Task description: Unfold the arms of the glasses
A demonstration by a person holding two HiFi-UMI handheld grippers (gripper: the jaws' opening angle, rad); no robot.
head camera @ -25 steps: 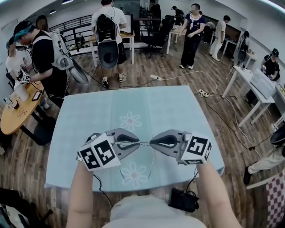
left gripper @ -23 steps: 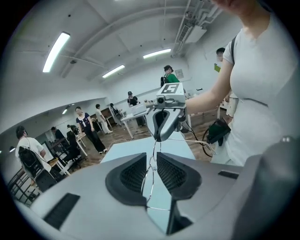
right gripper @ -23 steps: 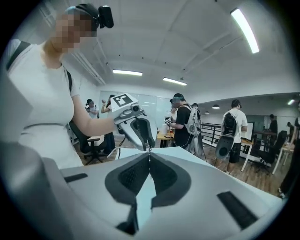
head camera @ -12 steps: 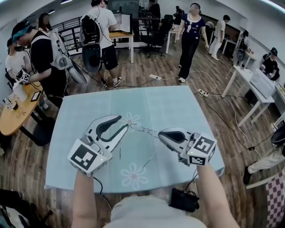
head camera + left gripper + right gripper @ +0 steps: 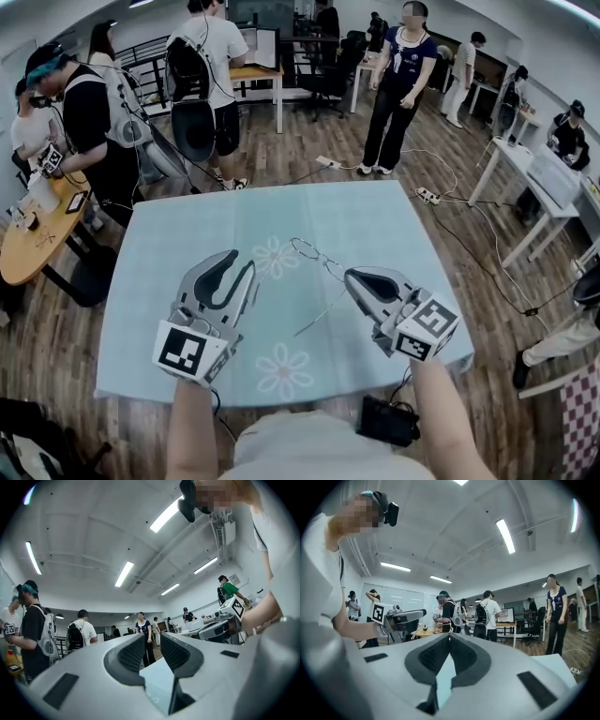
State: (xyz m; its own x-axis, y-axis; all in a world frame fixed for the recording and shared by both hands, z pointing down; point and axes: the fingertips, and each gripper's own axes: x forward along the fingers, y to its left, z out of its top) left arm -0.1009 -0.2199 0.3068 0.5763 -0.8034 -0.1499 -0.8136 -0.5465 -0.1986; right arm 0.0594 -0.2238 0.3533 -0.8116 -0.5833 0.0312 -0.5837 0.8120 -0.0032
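A: Loc. of the glasses [image 5: 305,249] vs. the tools?
B: Pinched at the very tip of the right tool [image 5: 348,275], up in the air over the worktop [image 5: 394,220]. Stick out from that tip up-left, toward the worktop's far side. Near the left tool [image 5: 242,262], off to its right, not touching.
A: State of the jaws?
B: Right: pressed together on the thin wire frame. Left: spread wide, just been opening, nothing btwn them.
A: Count?
B: 1 pr of glasses. 1 arm [image 5: 317,314] seen for sure, slanting down-left from the right tool's tip toward the worktop; 2nd arm too thin to make out. 2 tools, left & right. 1 worktop w/ pale blue cloth [image 5: 187,234], 2 flower prints [image 5: 274,254] on it.
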